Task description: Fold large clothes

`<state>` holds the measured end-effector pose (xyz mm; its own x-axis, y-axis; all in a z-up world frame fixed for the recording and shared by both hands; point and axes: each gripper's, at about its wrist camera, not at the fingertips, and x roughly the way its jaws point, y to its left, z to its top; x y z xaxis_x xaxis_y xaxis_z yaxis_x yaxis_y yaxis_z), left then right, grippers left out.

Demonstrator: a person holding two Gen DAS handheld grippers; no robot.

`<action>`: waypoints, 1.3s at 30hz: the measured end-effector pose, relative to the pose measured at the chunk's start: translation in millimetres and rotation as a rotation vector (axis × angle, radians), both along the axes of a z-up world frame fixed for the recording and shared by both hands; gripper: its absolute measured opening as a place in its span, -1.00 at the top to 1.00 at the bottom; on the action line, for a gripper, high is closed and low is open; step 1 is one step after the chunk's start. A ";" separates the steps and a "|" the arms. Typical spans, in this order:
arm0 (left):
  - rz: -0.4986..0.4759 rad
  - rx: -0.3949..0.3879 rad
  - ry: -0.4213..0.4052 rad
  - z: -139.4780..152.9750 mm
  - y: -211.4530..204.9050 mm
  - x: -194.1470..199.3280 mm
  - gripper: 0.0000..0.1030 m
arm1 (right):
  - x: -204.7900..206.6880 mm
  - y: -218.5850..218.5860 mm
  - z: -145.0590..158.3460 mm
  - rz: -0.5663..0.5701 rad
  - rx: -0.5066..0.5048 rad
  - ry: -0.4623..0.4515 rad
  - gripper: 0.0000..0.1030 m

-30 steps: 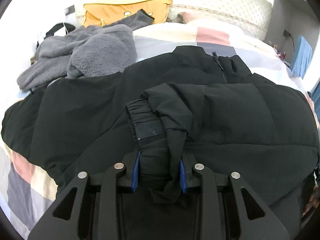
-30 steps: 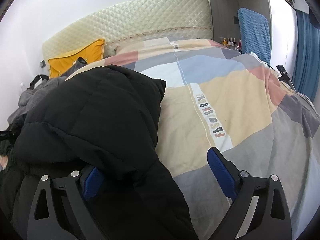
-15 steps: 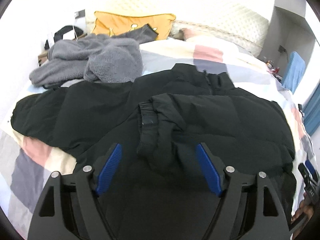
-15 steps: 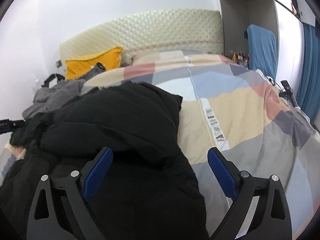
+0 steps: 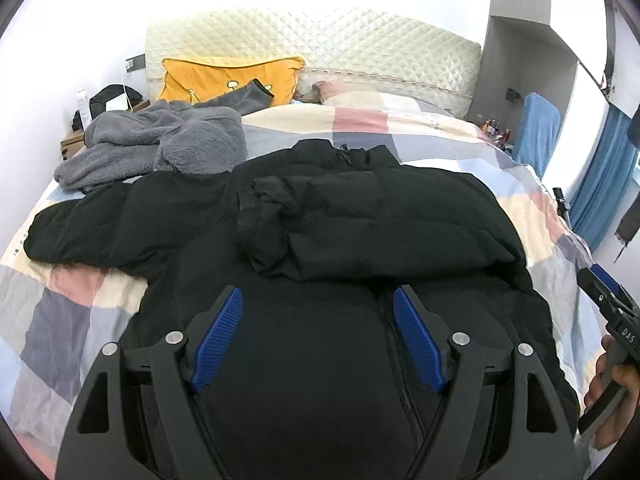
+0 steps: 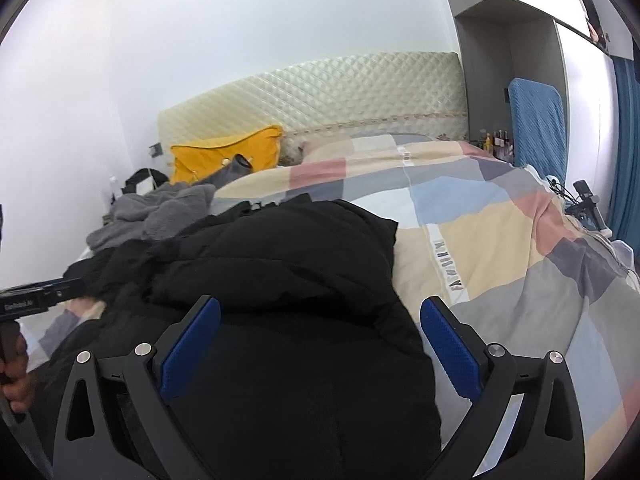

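A black puffer jacket lies front-up on the bed, collar toward the headboard. One sleeve is folded across its chest; the other sleeve stretches out to the left. My left gripper hovers open above the jacket's lower front, nothing between its blue pads. In the right wrist view the jacket fills the lower left. My right gripper hangs over the jacket's right edge, its jaws opening, with no cloth pinched between them. A hand holds each gripper's handle at the frame edges.
A grey fleece garment is heaped at the far left of the patchwork duvet. A yellow pillow leans on the quilted headboard. A blue-covered chair and blue curtain stand right of the bed.
My left gripper let go of the sleeve cuff, opened and drew back and up; the sleeve stays across the chest. My right gripper also pulled back and rose from the jacket's edge.
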<state>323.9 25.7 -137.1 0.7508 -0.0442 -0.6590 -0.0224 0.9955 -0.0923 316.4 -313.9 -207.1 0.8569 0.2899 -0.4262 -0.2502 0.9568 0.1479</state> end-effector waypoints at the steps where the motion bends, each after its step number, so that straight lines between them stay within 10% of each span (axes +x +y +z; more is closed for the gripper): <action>1: -0.005 -0.003 -0.007 1.0 -0.7 -3.9 -0.51 | -5.0 1.3 1.5 0.006 -0.004 -0.008 -0.96; 22: -0.034 -0.025 -0.081 4.6 -3.6 -37.1 -0.53 | -98.4 22.2 3.3 0.067 -0.090 -0.084 -0.99; 39: 0.033 -0.099 -0.031 29.1 53.1 -15.2 -0.54 | -92.4 15.0 -1.6 0.052 -0.077 -0.106 -0.99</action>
